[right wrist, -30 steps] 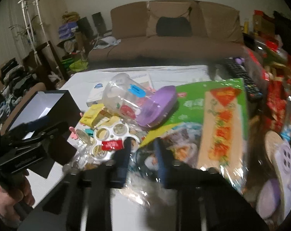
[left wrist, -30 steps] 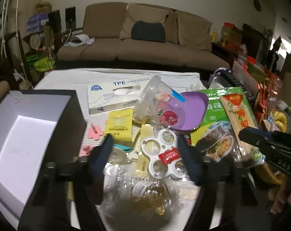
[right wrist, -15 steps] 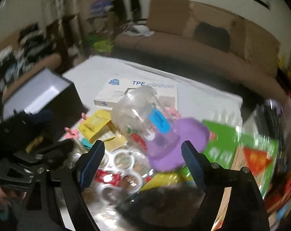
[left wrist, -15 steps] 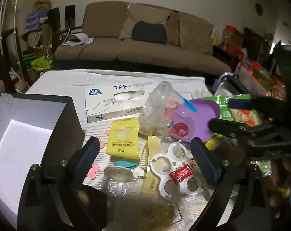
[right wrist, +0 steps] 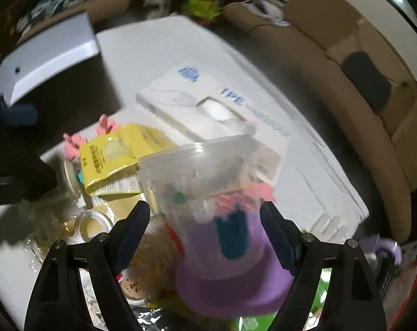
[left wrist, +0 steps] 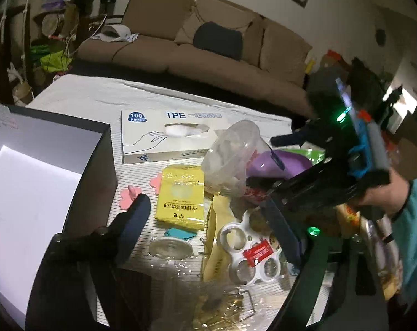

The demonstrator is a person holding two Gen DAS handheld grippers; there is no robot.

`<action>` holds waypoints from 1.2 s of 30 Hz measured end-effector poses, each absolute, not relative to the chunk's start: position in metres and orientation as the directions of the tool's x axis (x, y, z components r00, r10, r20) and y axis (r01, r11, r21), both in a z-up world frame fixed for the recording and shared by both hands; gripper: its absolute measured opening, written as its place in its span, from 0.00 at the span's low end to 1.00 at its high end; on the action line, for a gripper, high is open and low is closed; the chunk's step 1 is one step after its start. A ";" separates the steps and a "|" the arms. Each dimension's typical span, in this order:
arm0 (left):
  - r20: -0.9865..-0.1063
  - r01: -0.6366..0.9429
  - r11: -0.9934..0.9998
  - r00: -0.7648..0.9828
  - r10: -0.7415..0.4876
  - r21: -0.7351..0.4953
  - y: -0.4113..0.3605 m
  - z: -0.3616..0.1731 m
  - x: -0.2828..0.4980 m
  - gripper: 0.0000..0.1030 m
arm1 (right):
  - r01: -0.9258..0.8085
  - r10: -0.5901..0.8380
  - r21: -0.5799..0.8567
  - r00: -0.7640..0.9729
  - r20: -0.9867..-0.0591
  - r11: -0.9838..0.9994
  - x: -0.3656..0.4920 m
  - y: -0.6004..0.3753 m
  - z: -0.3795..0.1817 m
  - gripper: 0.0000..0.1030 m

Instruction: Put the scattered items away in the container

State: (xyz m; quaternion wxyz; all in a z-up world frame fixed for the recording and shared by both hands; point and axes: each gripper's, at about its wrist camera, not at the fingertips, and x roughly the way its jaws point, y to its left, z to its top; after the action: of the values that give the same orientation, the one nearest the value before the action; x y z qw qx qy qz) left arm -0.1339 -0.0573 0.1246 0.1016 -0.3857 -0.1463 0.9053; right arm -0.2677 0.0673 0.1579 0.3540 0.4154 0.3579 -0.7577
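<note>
Both grippers are released and hold nothing. On the right gripper (right wrist: 205, 220) the jaws stand wide apart, and the clear plastic cup (right wrist: 205, 171) lies between them without touching the blue pads. This cup lies on its side with its purple lid (right wrist: 230, 284) toward the camera; a blue label is on it, but the writing is too blurred to read. Seen from the left wrist camera, the right gripper (left wrist: 266, 171) hangs over the same cup (left wrist: 230, 162), held by a hand (left wrist: 385, 195) in a teal sleeve.

On the left gripper (left wrist: 211, 226) the jaws are closing slightly, with nothing pressed between them. Below them lie a yellow packet (left wrist: 181, 198) with Chinese characters printed on it, a white plastic ring holder (left wrist: 250, 251) with a small red tag, a clear round lid (left wrist: 171, 248) and crumpled clear wrapping (left wrist: 208, 298).

Behind these lies a white glove box (left wrist: 178, 135); on it one can read "TPE" and "100 Pieces", with a line drawing of a hand. Pink flower-shaped pieces (left wrist: 128, 195) lie just beside the container.

The container (left wrist: 40, 176), a black box with a white inside, stands at the left edge of the white table (left wrist: 98, 93), near the scattered items but apart from the cup.
</note>
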 end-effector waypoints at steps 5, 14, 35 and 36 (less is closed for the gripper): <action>-0.658 -0.064 -0.897 -0.657 0.368 -0.438 -0.070 0.125 -0.132 0.83 | 0.839 -0.179 -0.325 -0.435 -0.883 -0.436 -0.278 0.049 0.144 0.89; -0.642 -0.038 -0.865 -0.654 0.400 -0.500 -0.088 0.129 -0.133 0.83 | 0.841 -0.084 -0.317 -0.389 -0.917 -0.438 -0.307 0.033 0.118 0.99; -0.642 -0.101 -0.838 -0.594 0.484 -0.537 -0.051 0.128 -0.128 0.83 | 0.677 -0.365 0.013 -0.380 -0.850 -0.736 -0.216 0.131 0.191 0.98; -0.648 -0.104 -0.838 -0.586 0.486 -0.535 -0.048 0.127 -0.128 0.83 | 0.661 -0.359 0.008 -0.397 -0.845 -0.751 -0.211 0.139 0.195 0.98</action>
State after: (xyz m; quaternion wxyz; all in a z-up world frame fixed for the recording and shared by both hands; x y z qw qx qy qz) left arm -0.1279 -0.0477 0.1272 0.1715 -0.4217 -0.2266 0.8610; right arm -0.2107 0.1388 0.1946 0.3112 0.4522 0.1671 -0.8190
